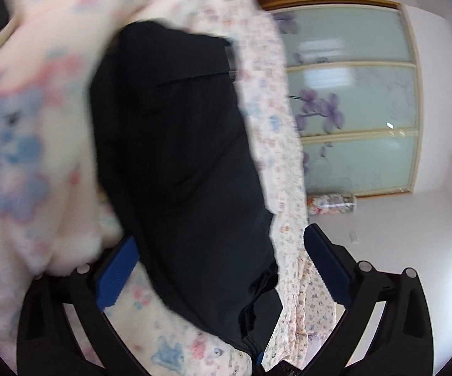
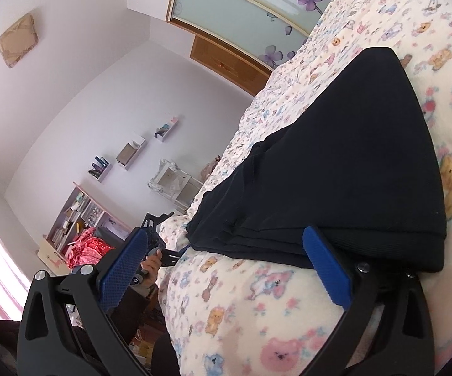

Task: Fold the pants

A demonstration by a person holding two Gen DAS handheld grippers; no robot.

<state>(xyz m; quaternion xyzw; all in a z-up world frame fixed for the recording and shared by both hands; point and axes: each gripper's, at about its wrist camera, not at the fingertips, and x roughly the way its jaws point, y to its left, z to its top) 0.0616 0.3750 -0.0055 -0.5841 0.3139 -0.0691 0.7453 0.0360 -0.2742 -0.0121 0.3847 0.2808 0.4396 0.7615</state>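
Observation:
The black pants (image 1: 179,156) lie folded into a thick stack on a cream bear-print blanket (image 1: 22,131). In the left wrist view my left gripper (image 1: 216,250) is open, and its blue pads (image 1: 116,279) stand either side of the near end of the pants. In the right wrist view the same pants (image 2: 351,163) show as a layered bundle. My right gripper (image 2: 229,244) is open at the bundle's near edge, one blue pad (image 2: 329,266) just under that edge, the other off the bed's side. The left gripper (image 2: 155,228) shows beyond it in a hand.
A bed with a small-print floral sheet (image 2: 288,94) carries the blanket. A wardrobe with frosted flower-pattern doors (image 1: 354,100) stands behind. White walls, wall shelves (image 2: 128,153) and a cluttered bookcase (image 2: 75,219) lie off the bed's side.

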